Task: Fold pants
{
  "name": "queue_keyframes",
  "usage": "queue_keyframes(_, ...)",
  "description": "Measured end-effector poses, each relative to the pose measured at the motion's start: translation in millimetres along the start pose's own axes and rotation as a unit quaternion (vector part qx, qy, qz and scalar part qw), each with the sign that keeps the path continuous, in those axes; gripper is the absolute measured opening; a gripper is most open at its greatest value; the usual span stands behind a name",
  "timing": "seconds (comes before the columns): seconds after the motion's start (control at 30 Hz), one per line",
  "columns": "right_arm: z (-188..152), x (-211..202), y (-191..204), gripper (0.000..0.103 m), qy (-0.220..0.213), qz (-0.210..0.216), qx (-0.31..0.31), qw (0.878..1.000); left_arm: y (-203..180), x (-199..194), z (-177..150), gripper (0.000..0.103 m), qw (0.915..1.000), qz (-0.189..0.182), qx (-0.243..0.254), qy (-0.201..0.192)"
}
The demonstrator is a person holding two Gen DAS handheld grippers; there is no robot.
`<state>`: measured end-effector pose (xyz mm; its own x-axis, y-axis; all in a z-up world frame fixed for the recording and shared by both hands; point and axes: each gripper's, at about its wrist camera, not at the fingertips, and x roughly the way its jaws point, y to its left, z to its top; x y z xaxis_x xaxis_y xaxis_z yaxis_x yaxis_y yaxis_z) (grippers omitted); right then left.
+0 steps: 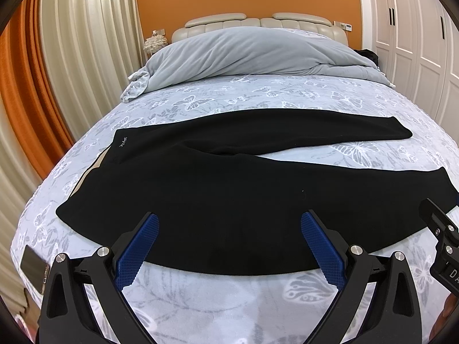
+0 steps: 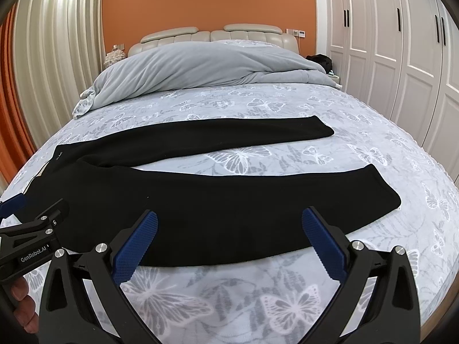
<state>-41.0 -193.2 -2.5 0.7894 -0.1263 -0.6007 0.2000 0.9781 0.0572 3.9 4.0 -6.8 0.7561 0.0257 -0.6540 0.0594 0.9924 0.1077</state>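
Note:
Black pants [image 1: 218, 195] lie flat across the bed, waistband at the left, two legs spread apart toward the right; they also show in the right wrist view [image 2: 200, 200]. My left gripper [image 1: 229, 226] is open and empty, its blue pads [image 1: 137, 252] above the near edge of the pants' hip area. My right gripper [image 2: 229, 223] is open and empty above the near edge of the nearer leg. The right gripper's body shows at the right edge of the left wrist view [image 1: 441, 238], and the left gripper's body [image 2: 31, 238] at the left of the right wrist view.
The bed [image 1: 229, 295] has a butterfly-patterned cover. A grey duvet [image 1: 243, 54] is bunched by the headboard. A phone [image 1: 33, 269] lies at the bed's near left corner. Curtains hang on the left, white wardrobe doors [image 2: 401, 57] on the right.

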Motion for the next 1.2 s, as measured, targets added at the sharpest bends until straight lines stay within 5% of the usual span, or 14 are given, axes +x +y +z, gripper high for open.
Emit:
queue_keyframes(0.9, 2.4, 12.6, -3.0, 0.098, 0.026, 0.026, 0.010, 0.999, -1.2, 7.9, 4.8, 0.098, 0.9998, -0.010, -0.006, 0.018)
queue_keyframes(1.13, 55.3, 47.7, -75.9, 0.098, 0.078, 0.081, 0.044, 0.993, 56.9, 34.4, 50.6, 0.098, 0.9907, -0.101, -0.069, 0.060)
queue_keyframes(1.2, 75.0, 71.3, -102.6, 0.096, 0.082, 0.082, 0.043, 0.992, 88.0, 58.9, 74.1, 0.098, 0.9893, -0.089, -0.093, 0.068)
